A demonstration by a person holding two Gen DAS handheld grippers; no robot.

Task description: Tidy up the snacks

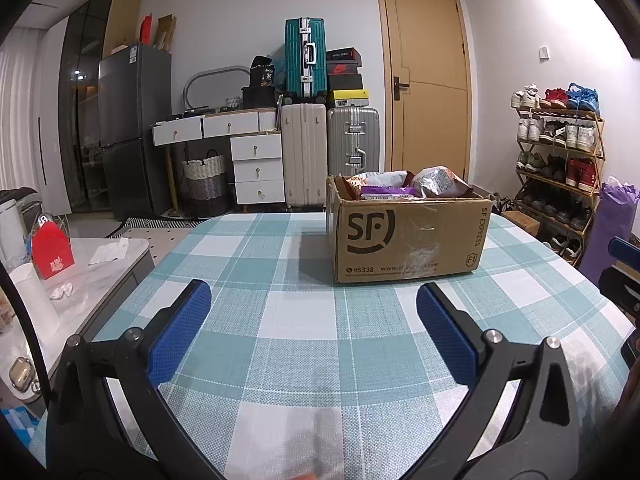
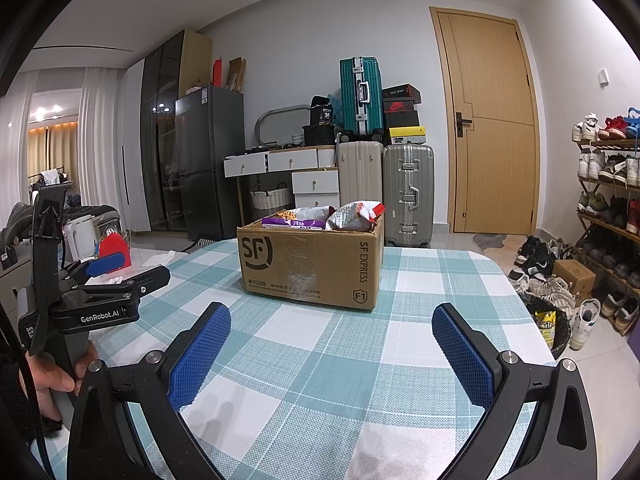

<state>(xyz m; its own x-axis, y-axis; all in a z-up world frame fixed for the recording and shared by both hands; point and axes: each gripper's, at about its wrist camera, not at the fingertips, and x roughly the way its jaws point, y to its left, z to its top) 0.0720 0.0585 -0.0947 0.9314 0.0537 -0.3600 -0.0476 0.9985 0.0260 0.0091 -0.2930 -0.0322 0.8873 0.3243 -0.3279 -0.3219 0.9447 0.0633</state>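
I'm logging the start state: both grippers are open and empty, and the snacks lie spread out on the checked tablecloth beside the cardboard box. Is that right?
Not quite. The snacks are inside the cardboard box, not spread on the tablecloth; the right wrist view shows the packets poking out of its open top. The rest holds: the left gripper and right gripper are both open and empty.

Both the left gripper [image 1: 314,320] and right gripper [image 2: 331,344] hover level, fingers spread wide, holding nothing.
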